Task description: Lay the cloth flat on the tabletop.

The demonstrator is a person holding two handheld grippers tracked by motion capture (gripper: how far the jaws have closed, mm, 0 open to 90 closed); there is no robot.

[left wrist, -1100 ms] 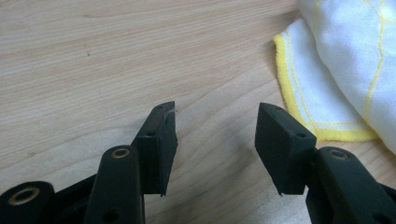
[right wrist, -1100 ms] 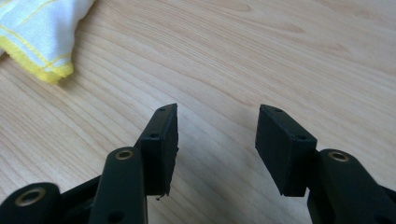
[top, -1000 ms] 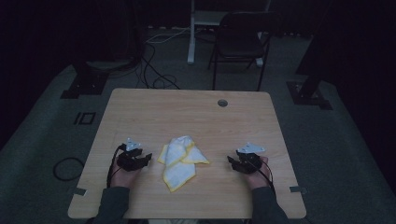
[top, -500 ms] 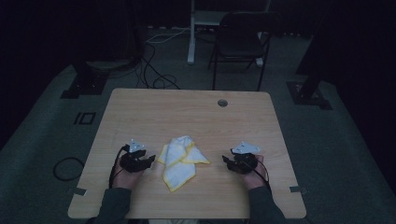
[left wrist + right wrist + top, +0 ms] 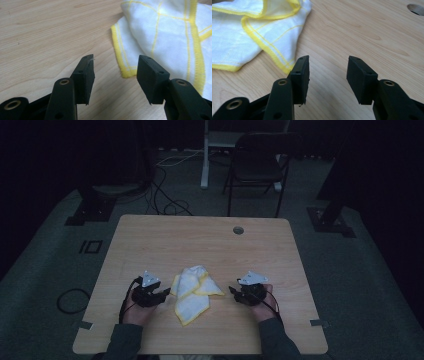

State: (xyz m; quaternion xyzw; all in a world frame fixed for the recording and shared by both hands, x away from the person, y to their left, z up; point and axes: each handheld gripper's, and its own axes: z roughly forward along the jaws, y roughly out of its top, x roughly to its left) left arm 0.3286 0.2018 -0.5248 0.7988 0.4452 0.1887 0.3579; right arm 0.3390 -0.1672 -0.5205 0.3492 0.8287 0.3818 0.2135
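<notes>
A crumpled white cloth with yellow edging (image 5: 192,291) lies on the wooden table (image 5: 200,245), near its front middle. My left gripper (image 5: 166,293) sits at the cloth's left side, open, its jaws low over the wood. In the left gripper view a yellow-hemmed corner of the cloth (image 5: 125,70) lies just ahead of the gap between the jaws of my left gripper (image 5: 115,70). My right gripper (image 5: 232,290) is open at the cloth's right side. In the right gripper view a cloth corner (image 5: 284,65) lies beside the left jaw of my right gripper (image 5: 327,67); bare wood lies between the jaws.
A round cable hole (image 5: 238,230) sits near the table's far edge, also seen as a hole (image 5: 417,8) in the right gripper view. A dark chair (image 5: 257,167) stands behind the table. Cables (image 5: 165,202) run over the floor, and stand bases (image 5: 90,210) flank the table.
Both grippers have moved inward towards the cloth, the left one to the right and the right one to the left. The cloth has not moved.
</notes>
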